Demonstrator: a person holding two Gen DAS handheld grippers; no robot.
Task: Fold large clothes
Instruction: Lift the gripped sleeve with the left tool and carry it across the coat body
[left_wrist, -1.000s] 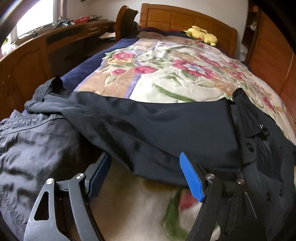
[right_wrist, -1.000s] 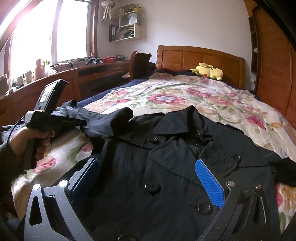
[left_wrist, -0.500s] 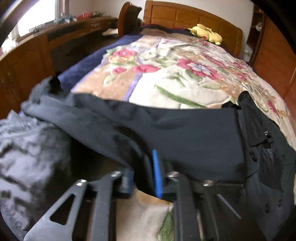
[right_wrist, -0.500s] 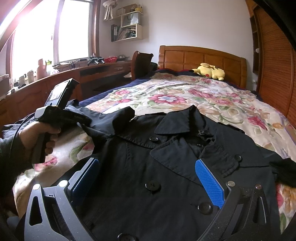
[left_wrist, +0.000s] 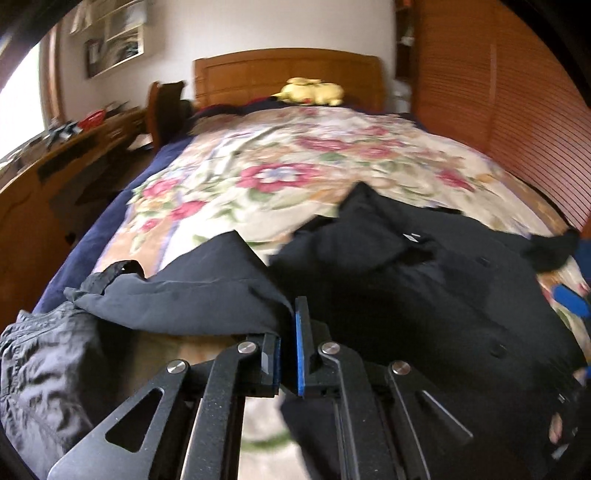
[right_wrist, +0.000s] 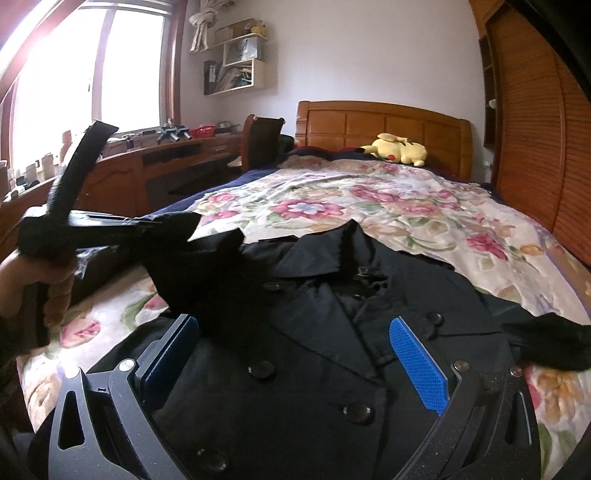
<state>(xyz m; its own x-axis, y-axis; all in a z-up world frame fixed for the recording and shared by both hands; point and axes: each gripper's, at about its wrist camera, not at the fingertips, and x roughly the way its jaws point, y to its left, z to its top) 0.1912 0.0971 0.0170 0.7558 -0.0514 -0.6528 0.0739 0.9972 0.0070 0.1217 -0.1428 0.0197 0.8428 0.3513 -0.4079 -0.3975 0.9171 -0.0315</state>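
My left tool has just closed and pinches the sleeve of the black coat, which lies buttoned on the bed below the yellow plush. My right tool hovers wide over what seems the coat's chest.

A black double-breasted coat lay front-up on the floral bed, collar far, its left sleeve lifted.
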